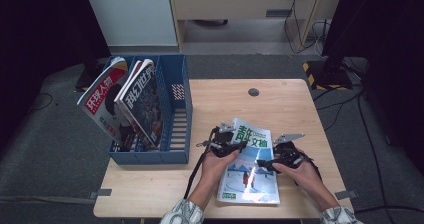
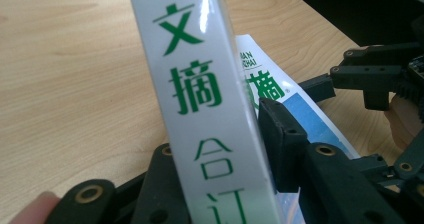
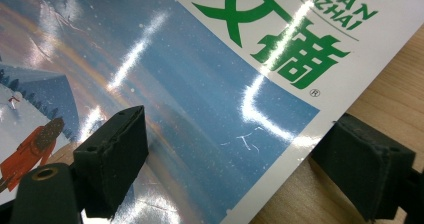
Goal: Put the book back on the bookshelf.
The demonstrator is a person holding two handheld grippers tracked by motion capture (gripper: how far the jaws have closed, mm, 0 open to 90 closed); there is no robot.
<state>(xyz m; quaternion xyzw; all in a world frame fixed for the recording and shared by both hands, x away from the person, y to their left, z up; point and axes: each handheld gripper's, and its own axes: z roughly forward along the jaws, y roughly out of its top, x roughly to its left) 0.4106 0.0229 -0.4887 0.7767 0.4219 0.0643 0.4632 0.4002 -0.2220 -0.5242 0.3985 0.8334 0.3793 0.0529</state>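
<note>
High view: blue file rack (image 1: 177,119) holds two magazines (image 1: 127,101). Your left gripper (image 1: 226,145) clamps the 文摘 volume's (image 1: 250,169) spine; your right gripper (image 1: 280,156) gapes wide.

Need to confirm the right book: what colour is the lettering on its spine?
Green on the white spine, clearest in the left gripper view.

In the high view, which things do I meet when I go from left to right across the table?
Blue file rack with magazines → left gripper at the spine of the thick book → right gripper at the book's right edge.
</note>
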